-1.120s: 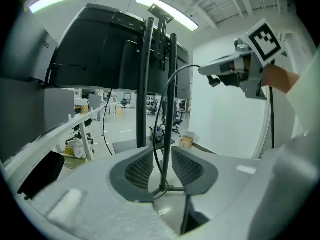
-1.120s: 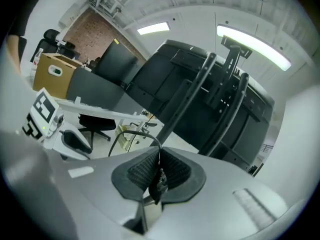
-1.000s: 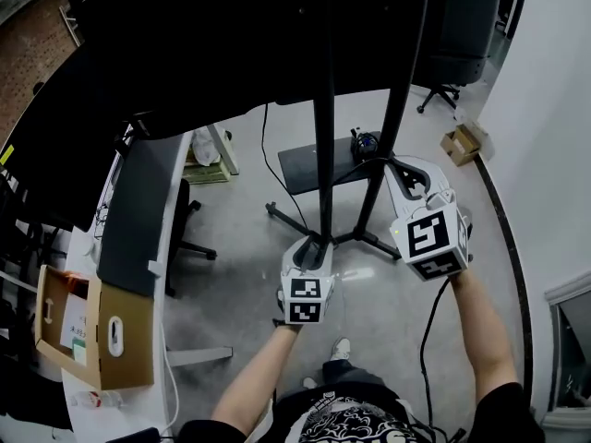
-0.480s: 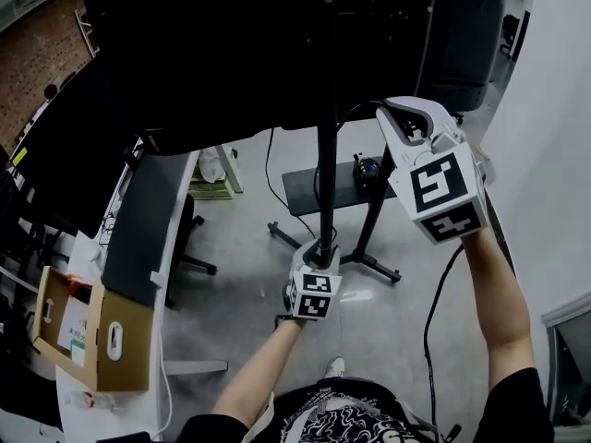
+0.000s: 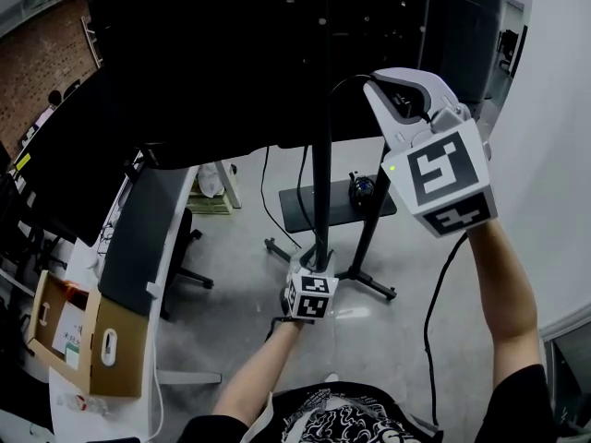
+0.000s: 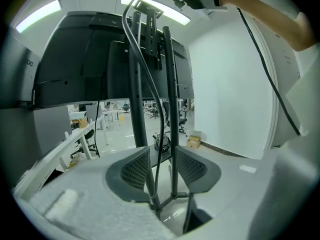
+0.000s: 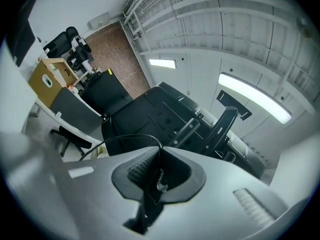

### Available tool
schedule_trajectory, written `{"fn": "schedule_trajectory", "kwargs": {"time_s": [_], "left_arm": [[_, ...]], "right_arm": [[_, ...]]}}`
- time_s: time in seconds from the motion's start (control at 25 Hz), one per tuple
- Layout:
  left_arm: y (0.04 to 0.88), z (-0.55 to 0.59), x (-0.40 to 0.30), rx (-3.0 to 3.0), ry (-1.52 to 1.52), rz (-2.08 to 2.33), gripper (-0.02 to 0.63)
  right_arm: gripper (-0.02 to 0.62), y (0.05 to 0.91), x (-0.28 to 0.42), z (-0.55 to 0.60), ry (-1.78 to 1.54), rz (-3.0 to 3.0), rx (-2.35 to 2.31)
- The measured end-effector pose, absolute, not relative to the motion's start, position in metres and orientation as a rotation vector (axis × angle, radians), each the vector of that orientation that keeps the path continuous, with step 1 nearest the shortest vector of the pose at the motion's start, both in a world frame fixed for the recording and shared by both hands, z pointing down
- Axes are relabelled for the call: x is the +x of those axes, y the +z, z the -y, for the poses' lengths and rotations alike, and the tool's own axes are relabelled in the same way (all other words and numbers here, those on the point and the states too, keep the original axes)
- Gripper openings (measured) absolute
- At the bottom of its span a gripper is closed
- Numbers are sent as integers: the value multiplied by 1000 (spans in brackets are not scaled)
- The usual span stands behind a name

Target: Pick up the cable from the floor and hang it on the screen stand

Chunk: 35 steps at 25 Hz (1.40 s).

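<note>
While the left tool (image 5: 311, 264) stays low beside the foot of the screen stand (image 5: 321, 187), the right tool (image 5: 392, 90) has climbed a long way. A second ago it sat down near the stand's base at the right; now it is raised at the far right, level with the back of the dark screen (image 5: 231, 53).

The right tool (image 7: 158, 178) is clamped on the cable (image 7: 131, 137), its jaws pressed together around the thin black line. The cable (image 5: 343, 79) has come up with it. From the jaws it arches left toward the upright pole, then drops along the pole toward the floor (image 5: 240, 312).

The left tool (image 6: 162, 170) has its jaws apart and grips nothing. The hanging cable (image 6: 131, 59) and the stand's poles (image 6: 169, 99) show in the gap between them, and I cannot tell whether the cable touches either jaw. This tool has shifted only slightly since the earlier moments, keeping just near the stand's base legs.
</note>
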<state>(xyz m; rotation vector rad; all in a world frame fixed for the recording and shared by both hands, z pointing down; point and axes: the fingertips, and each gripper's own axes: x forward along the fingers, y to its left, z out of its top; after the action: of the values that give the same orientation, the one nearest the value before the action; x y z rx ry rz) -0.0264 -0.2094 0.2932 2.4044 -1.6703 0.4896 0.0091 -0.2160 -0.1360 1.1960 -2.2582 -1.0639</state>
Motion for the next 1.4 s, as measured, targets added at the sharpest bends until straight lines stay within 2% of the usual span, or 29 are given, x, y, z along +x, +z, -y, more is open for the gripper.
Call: {"fn": "schedule_trajectory", "kwargs": {"time_s": [0.24,0.28,0.32,0.76,1.4], "left_arm": [[292,207,-28,2428,476,1674,152],[293,208,-29,2434,486,1673,42],[294,210,-29,2444,497,1664,17],[264,233,-44,2452,477,1691,14],[80,289,-105,2584,222,1840,14]], "right_arm": [[25,-154,18,219,-1102,2256,1219],[25,-156,18,219,-1108,2256,1222],[25,-157,19,220,-1114,2255,1224],[25,-161,46,243,-1094,2232,1297],[21,-173,100,295,-1017,2250,1508]]}}
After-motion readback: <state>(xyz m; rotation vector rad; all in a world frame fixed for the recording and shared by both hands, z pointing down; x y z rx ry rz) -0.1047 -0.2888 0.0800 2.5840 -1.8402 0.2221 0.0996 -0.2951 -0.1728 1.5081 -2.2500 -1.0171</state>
